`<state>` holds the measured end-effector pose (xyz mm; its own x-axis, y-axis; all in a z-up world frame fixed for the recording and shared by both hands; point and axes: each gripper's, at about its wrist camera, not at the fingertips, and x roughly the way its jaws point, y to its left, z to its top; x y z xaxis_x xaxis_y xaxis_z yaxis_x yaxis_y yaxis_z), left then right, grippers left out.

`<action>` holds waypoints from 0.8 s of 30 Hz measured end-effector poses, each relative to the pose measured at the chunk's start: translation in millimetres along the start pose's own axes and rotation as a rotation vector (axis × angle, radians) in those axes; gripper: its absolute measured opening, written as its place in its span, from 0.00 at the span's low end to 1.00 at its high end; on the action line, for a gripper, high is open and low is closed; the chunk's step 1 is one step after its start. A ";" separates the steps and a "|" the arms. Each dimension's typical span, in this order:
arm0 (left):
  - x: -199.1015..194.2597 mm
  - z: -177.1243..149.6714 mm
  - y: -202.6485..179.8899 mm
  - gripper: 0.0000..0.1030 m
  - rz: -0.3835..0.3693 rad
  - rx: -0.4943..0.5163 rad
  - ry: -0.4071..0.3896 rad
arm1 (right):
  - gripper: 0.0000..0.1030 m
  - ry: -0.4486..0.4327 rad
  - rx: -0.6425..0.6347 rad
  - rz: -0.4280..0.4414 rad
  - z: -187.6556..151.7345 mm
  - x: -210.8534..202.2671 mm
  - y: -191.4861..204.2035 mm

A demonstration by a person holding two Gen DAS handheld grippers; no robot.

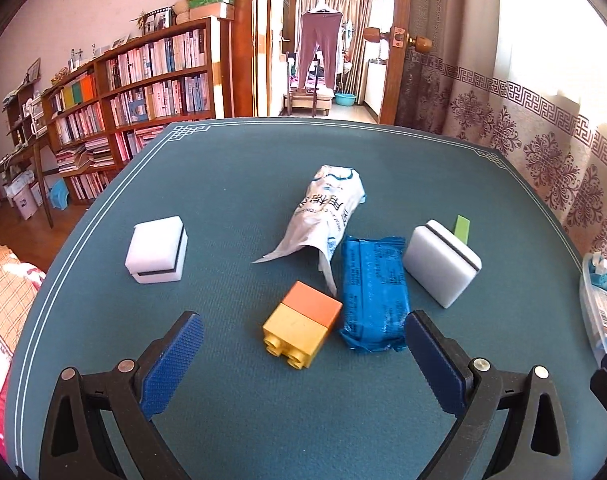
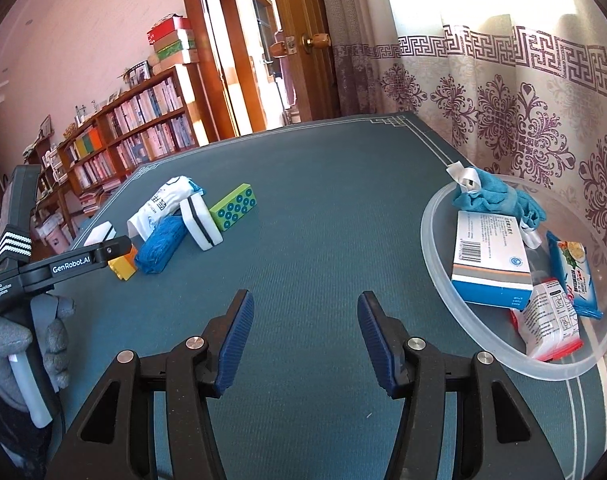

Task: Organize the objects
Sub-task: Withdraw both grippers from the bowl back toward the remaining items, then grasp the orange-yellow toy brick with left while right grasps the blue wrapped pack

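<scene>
The left gripper [image 1: 303, 344] hovers low over the teal bench [image 1: 223, 184] with its fingers wide apart and holding nothing — the yellow-and-orange block [image 1: 303, 322] sits just ahead, between the tips. The blue packet [image 1: 373, 294] touches the block's right side, with the white printed bag [image 1: 325, 216] behind them. One white sponge [image 1: 157, 250] lies apart to the left; another [image 1: 441, 266] leans just right of the packet, against a green block [image 2: 234, 207]. The right gripper [image 2: 305, 336] is also spread and empty, near the clear tub [image 2: 435, 216] — inside are a blue cloth [image 2: 495, 196], a white box [image 2: 491, 258] and snack packets [image 2: 551, 320].
</scene>
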<state>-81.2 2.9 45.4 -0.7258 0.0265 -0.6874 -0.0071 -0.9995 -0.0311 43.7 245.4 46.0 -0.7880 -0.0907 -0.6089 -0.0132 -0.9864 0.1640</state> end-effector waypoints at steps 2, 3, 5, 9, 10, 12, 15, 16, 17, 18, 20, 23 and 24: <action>4.0 0.6 2.8 0.99 0.016 0.009 -0.006 | 0.54 0.009 -0.007 0.006 0.2 2.7 3.8; 6.9 0.2 5.1 0.99 0.024 0.012 -0.003 | 0.54 0.014 -0.009 0.010 0.2 4.1 5.7; 14.0 -0.8 8.0 0.95 0.031 0.009 0.010 | 0.54 0.022 -0.013 0.014 0.2 6.7 8.2; 26.1 -4.7 13.5 0.82 0.016 -0.004 0.050 | 0.54 0.034 -0.025 0.012 -1.4 11.9 12.9; 27.0 -4.9 14.8 0.81 0.009 -0.008 0.049 | 0.54 0.038 -0.027 0.013 -1.8 13.5 13.9; 27.3 -4.4 16.0 0.81 -0.010 -0.012 0.043 | 0.54 0.046 -0.031 0.016 -2.6 16.2 16.1; 27.7 -5.3 14.4 0.80 -0.031 -0.003 0.032 | 0.54 0.059 -0.041 0.024 -2.5 21.9 20.8; 28.4 -5.6 13.6 0.80 -0.038 0.002 0.032 | 0.54 0.063 -0.045 0.030 -2.1 23.7 22.9; 28.3 -6.3 13.3 0.78 -0.043 0.003 0.029 | 0.54 0.069 -0.050 0.038 -1.3 25.6 25.4; 28.1 -6.3 13.1 0.77 -0.048 0.004 0.027 | 0.54 0.074 -0.057 0.046 -0.4 27.7 28.3; 28.1 -6.5 13.4 0.70 -0.055 0.006 0.026 | 0.54 0.082 -0.071 0.061 2.4 31.9 34.6; 29.7 -6.4 15.6 0.44 -0.054 -0.001 0.037 | 0.54 0.086 -0.093 0.078 8.3 37.5 44.6; 32.2 -6.5 17.1 0.40 -0.056 -0.013 0.053 | 0.54 0.086 -0.103 0.080 10.1 39.4 47.8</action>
<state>-100.3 -13.2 18.0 -0.6870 0.0840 -0.7218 -0.0380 -0.9961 -0.0797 5.8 196.2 37.7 -0.7285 -0.1765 -0.6619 0.1140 -0.9840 0.1369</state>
